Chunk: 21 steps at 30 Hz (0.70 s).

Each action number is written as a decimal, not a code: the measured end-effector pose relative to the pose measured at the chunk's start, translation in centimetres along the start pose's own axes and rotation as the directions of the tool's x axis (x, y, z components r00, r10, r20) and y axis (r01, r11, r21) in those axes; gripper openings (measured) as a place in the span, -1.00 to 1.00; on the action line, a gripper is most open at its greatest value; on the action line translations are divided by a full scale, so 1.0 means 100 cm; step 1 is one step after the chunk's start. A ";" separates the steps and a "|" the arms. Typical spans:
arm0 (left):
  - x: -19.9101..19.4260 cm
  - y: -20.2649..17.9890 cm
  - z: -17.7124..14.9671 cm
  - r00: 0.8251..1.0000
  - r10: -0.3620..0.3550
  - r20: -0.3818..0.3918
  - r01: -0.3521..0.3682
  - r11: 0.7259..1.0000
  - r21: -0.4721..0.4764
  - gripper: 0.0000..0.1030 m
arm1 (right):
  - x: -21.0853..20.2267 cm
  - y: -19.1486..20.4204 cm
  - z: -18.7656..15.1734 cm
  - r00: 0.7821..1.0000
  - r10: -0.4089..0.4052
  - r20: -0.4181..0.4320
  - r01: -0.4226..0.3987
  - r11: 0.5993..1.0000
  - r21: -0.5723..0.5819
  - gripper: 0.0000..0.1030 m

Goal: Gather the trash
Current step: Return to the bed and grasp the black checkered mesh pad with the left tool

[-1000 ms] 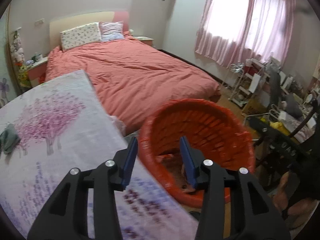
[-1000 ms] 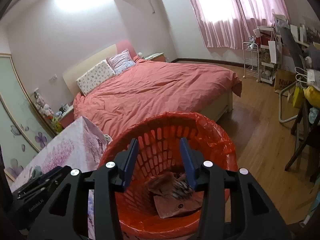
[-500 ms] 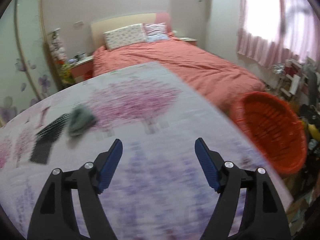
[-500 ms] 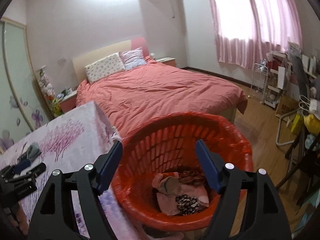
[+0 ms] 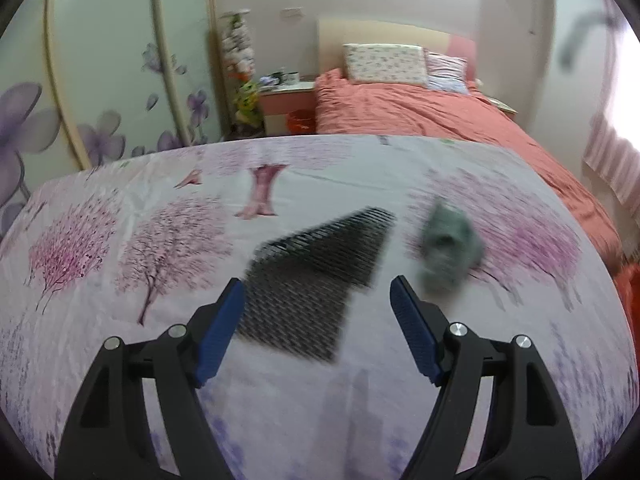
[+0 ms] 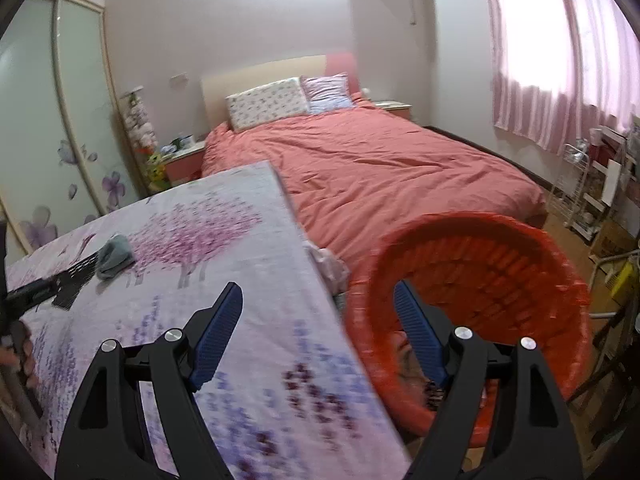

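Observation:
A black mesh piece (image 5: 316,276) lies on the floral tablecloth (image 5: 140,208), with a crumpled grey-green wad (image 5: 450,244) just right of it. My left gripper (image 5: 318,320) is open and empty, hovering over the near end of the mesh piece. My right gripper (image 6: 318,320) is open and empty, straddling the table's right edge and the orange basket (image 6: 500,252). The basket stands on the floor and holds crumpled trash (image 6: 400,352). The wad (image 6: 114,256) and mesh piece (image 6: 76,276) show far left in the right wrist view.
A bed with a coral duvet (image 6: 380,172) stands behind the table. A wardrobe with flower decals (image 5: 100,80) is at the left. A nightstand (image 5: 286,100) is beside the bed. Shelves and clutter (image 6: 600,184) line the right wall under pink curtains.
My left gripper swung from over the basket to the table, now over the mesh piece, and opened wider. My right gripper opened and shifted left from the basket toward the table edge.

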State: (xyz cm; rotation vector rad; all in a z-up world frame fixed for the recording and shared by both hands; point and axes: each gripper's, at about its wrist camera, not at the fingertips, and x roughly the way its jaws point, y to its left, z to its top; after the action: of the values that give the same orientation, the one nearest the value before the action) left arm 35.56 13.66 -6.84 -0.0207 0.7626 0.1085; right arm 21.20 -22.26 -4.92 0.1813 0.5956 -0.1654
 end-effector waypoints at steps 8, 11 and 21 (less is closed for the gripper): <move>0.044 0.009 0.025 0.997 -0.009 -0.077 0.009 1.000 -0.005 0.49 | 0.021 0.041 0.000 0.997 0.063 -0.049 -0.065 0.997 -0.051 0.51; 0.056 0.004 0.030 0.994 -0.010 -0.113 0.013 1.000 0.024 0.55 | 0.024 0.050 0.000 0.995 0.079 -0.061 -0.083 0.995 -0.063 0.51; 0.056 -0.015 0.024 0.991 -0.050 -0.122 0.061 0.994 0.086 -0.54 | 0.033 0.062 -0.007 0.987 0.104 -0.119 -0.112 0.992 -0.056 0.51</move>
State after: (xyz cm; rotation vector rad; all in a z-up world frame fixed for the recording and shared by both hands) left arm 41.39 12.76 -8.94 0.0372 0.8857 0.0196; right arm 24.78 -16.38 -6.60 0.1628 0.7035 -0.0312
